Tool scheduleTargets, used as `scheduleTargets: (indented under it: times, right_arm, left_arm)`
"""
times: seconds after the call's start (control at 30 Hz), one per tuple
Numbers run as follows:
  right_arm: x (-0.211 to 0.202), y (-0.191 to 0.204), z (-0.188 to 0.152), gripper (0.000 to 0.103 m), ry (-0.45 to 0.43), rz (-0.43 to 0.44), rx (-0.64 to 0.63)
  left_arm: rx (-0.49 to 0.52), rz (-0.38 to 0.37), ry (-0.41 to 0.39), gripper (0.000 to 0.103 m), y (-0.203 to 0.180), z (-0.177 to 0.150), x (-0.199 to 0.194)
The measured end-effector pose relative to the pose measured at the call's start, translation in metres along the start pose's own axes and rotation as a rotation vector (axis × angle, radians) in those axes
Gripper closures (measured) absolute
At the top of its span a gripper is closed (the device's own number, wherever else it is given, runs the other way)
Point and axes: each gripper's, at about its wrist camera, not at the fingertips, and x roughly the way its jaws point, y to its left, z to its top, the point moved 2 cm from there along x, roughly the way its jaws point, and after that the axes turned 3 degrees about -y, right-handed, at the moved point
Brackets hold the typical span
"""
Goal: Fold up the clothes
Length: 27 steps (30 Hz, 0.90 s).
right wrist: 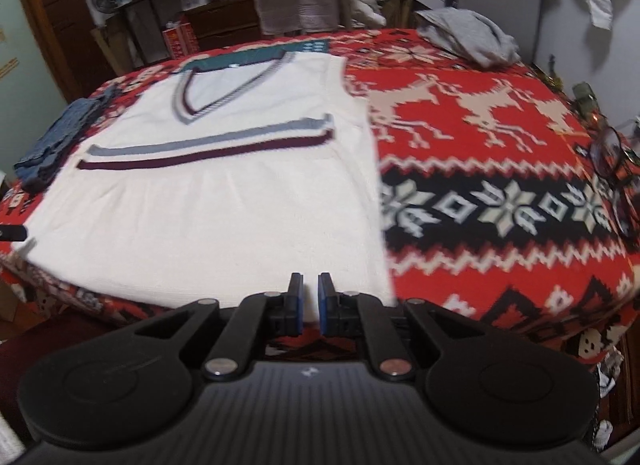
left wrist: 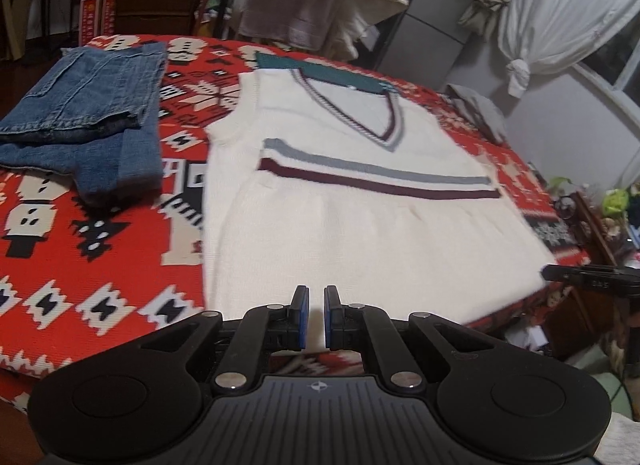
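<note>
Knitwear first: a cream sleeveless V-neck sweater vest (left wrist: pixel 352 201) lies spread flat, front up, on the surface, which is draped in a red patterned blanket (left wrist: pixel 80 273); a grey and a maroon stripe cross its chest and a green collar shows inside the neckline. In the left wrist view it fills the middle, its hem toward 6 o'clock and its neck toward 12 o'clock. The left gripper (left wrist: pixel 316 317) hovers just at the hem, jaws parted by a narrow gap with nothing between them, though the hem edge sits so close below that contact cannot be ruled out. The right gripper (right wrist: pixel 310 305) hangs the same way at the hem nearer the vest's other bottom corner, jaws likewise slightly spread and holding nothing that can be seen. Folded blue jeans (left wrist: pixel 84 117) rest at 10 o'clock of the vest in the left view, apparently already finished; a crumpled grey garment (right wrist: pixel 472 39) waits at 1 o'clock in the right view, and a pair of glasses (right wrist: pixel 612 169) lies at 3 o'clock near the edge. The vest looks laid out and unfolded, so the step in hand is probably the first grasp. Next, each pair of jaws would need to pinch a bottom corner and carry the hem up toward the shoulders, keeping both sides level so the soft knit does not skew.
</note>
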Motion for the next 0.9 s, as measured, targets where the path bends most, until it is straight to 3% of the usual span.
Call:
scheduleTargets:
  times: [0.23, 0.5, 0.7, 0.9]
  right_arm:
    - [-0.006, -0.026, -0.002, 0.099, -0.008, -0.030, 0.052]
    - [-0.009, -0.004, 0.011, 0.095, -0.045, -0.054, -0.026]
    - [0.017, 0.025, 0.031, 0.095, -0.084, -0.069, -0.118]
    - [0.041, 0.026, 0.032, 0.095, -0.112, -0.145, -0.149]
  left_arm:
    - [-0.040, 0.048, 0.006, 0.097, 0.021, -0.010, -0.005]
    - [0.001, 0.052, -0.019, 0.097, 0.012, 0.000, -0.008]
    - [0.024, 0.054, -0.050, 0.097, 0.004, 0.021, 0.016]
    - [0.032, 0.092, -0.048, 0.097, 0.006, 0.026, 0.034]
